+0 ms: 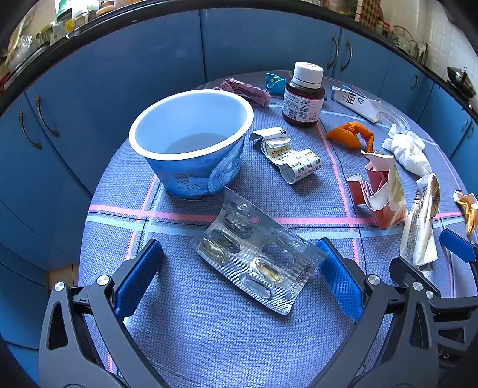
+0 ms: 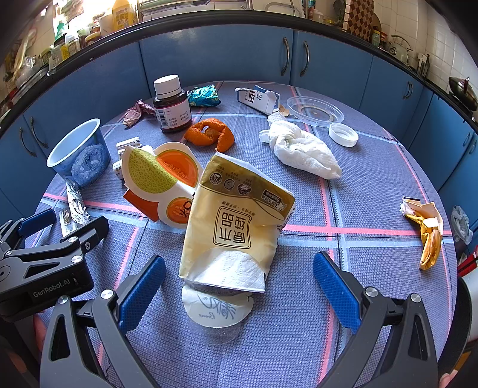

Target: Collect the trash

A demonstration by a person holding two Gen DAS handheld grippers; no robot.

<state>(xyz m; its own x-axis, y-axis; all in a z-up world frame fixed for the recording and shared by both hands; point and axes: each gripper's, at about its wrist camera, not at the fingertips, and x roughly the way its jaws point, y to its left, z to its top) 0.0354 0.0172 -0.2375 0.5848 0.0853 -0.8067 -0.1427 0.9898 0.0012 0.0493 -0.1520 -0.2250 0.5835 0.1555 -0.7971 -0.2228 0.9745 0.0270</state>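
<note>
- Daylight is coming in bright from the upper left, blowing out the countertop clutter [image 2: 89, 27] there.
- Blue cast is tinting both views.
- Fisheye is bending the cabinets [image 1: 119, 74] hard, black vignette showing at the corners.
- Focus is staying sharp mid-frame; shadows on the bench [image 2: 373, 179] are soft.

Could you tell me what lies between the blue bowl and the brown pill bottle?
In the left wrist view, bare tablecloth separates the bowl from the bottle.
</note>
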